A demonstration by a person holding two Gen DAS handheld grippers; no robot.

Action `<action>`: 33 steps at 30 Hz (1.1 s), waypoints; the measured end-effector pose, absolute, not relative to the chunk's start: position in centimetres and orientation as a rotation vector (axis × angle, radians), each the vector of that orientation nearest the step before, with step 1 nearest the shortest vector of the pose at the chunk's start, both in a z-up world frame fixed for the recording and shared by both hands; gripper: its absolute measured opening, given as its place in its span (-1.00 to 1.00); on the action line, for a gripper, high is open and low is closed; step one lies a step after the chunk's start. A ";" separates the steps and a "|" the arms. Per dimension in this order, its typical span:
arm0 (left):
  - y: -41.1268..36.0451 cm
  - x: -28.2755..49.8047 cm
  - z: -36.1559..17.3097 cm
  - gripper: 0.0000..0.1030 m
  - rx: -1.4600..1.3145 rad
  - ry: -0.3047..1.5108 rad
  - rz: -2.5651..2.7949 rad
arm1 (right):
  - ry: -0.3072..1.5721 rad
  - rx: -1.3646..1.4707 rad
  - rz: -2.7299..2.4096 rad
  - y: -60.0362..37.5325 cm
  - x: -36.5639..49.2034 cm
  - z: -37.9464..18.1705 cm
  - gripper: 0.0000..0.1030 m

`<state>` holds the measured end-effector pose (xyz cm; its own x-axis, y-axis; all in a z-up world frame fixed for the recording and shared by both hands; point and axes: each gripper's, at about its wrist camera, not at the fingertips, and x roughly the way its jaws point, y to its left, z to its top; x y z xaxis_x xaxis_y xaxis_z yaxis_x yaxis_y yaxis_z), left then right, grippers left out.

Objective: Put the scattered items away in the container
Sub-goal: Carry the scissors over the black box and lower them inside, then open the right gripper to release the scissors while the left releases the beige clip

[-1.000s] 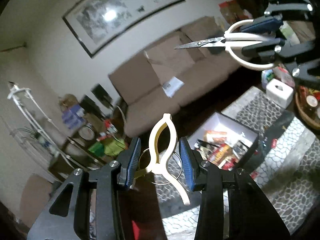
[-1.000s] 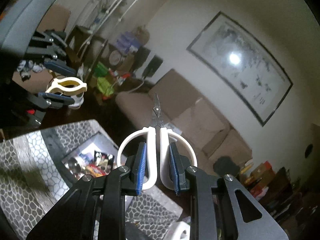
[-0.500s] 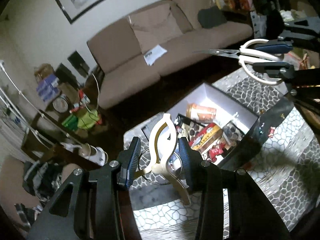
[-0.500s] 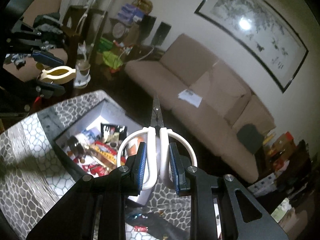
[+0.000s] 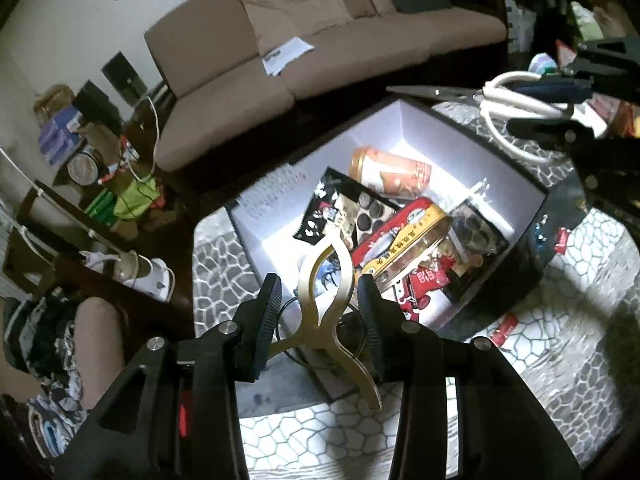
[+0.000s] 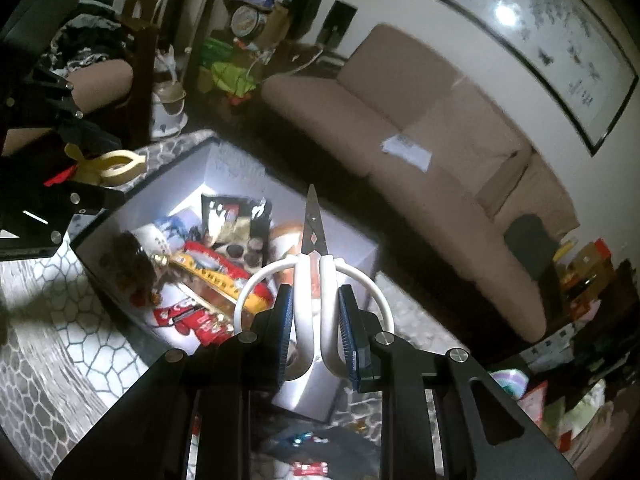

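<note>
Between the pads of the left gripper [image 5: 318, 304] sat a cream plastic clip [image 5: 325, 300], pinched across its narrow waist with the jaws partly closed, its rounded head pointing forward and its splayed legs trailing toward the camera. The right gripper [image 6: 316, 324] was closed on the white handles of a pair of scissors [image 6: 314, 276], the jaws nearly together, the blades shut and aimed straight ahead along the fingers. Ahead of and below both sets of fingers lay the container [image 5: 404, 128], an open white-walled box already holding a can, a red tin and snack packets. The clip's head hung over the box's near corner, while the scissor tips reached over its middle, so the right hand seemed the better placed to let go first, though the fisheye bend made heights above the contents hard to judge. The box stood on a table covered with a grey pebble-patterned cloth [image 5: 580, 320], a few small wrappers loose beside it. Beyond were a brown sofa [image 5: 328, 52] and a cluttered side shelf.
</note>
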<state>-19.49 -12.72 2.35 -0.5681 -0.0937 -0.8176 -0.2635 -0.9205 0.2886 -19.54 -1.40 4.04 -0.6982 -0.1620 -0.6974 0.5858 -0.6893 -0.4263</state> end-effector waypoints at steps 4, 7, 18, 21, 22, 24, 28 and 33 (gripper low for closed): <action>-13.0 -20.7 -0.7 -0.28 -1.458 0.559 2.608 | 0.898 0.952 -2.360 -1.6 -20.8 0.9 -0.57; -13.4 -21.6 -3.0 -0.28 -1.506 0.529 2.593 | 0.881 0.989 -2.346 -1.6 -21.6 -1.1 -0.57; -14.2 -23.9 -9.5 -0.42 -1.644 0.407 2.538 | 0.788 1.136 -2.307 -1.2 -24.2 -7.8 -0.57; -13.9 -24.3 -10.0 -0.42 -1.638 0.391 2.538 | 0.761 1.150 -2.319 -1.2 -25.2 -8.0 -0.57; -13.8 -24.5 -10.2 -0.42 -1.641 0.374 2.527 | 0.741 1.160 -2.319 -1.3 -25.6 -8.0 -0.57; -13.3 -24.7 -10.6 -0.42 -1.626 0.373 2.528 | 0.709 1.184 -2.315 -1.4 -26.1 -8.1 -0.57; -11.8 -25.0 -11.4 -0.42 -1.607 0.456 2.547 | 0.779 1.289 -2.281 -1.7 -26.8 -10.2 -0.59; -11.4 -25.4 -11.9 -0.41 -1.634 0.358 2.523 | 0.400 1.464 -2.206 1.7 -29.1 -12.5 -0.60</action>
<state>-25.44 -11.41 -11.92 -0.4125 -0.0322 -0.9104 -0.2220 -0.9657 0.1348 -29.13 1.68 -12.48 -0.3276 -0.2138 -0.9203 0.5236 -0.8519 0.0114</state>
